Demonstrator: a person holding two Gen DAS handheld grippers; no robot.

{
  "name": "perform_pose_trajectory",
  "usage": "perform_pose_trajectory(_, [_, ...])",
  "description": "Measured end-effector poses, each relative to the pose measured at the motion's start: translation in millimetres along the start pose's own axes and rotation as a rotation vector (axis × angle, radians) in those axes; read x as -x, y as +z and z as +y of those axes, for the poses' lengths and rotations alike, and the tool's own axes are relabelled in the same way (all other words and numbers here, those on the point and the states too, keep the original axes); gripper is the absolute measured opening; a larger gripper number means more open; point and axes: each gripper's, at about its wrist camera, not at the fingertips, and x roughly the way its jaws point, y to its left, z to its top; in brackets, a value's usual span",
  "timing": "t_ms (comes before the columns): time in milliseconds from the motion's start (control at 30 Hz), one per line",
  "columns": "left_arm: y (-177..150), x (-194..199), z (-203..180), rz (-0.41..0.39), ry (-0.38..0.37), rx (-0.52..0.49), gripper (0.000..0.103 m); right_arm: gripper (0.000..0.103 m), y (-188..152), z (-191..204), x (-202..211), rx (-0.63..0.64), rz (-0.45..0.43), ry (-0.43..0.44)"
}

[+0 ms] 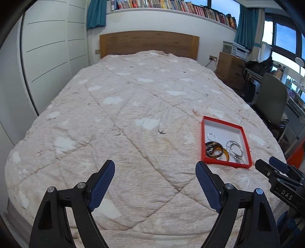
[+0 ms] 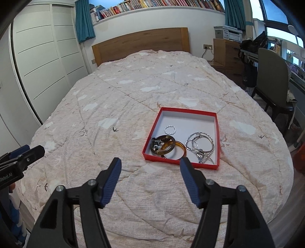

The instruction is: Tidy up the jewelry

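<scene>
Red box: a flat red box (image 2: 187, 111) with a white floor lies on the bed, just past the tip of my right jaws and a bit to their right side.
Inside the box: a small silver ring (image 2: 169, 130) at the far side; a dark brown bangle (image 2: 162, 146) with a little dark charm on it; an orange bangle (image 2: 174, 150) touching the brown one; a tangle of silver hoops (image 2: 200, 145) beside them, nearer the box's right wall.
My right gripper (image 2: 150, 167): jaws wide apart, nothing between them, only quilt below.
My left gripper (image 1: 155, 170): jaws wide apart too, holding nothing. The box (image 1: 225, 142) sits ahead and to the right of it.
Bed: a pink quilt (image 2: 114, 106) with white clouds and small birds covers it all. A wooden headboard (image 2: 141, 44) stands at the far end.
Room: white cupboard doors (image 2: 43, 57) on the left, a long row of books (image 2: 156, 3) up high, blue curtains (image 2: 83, 21), a chair (image 2: 272, 80) on the right.
Left view only: the black tip of my right gripper pokes in at the right edge.
Right view only: all the jewelry shows clearly, and my left gripper pokes in at the left edge.
</scene>
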Motion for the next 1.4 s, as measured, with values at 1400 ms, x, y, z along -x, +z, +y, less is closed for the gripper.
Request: perform_pose_trajectory(1400, [-33, -5, 29, 0.003, 0.059, 0.055, 0.102, 0.071, -33, -15, -1, -0.016, 0.006, -0.104])
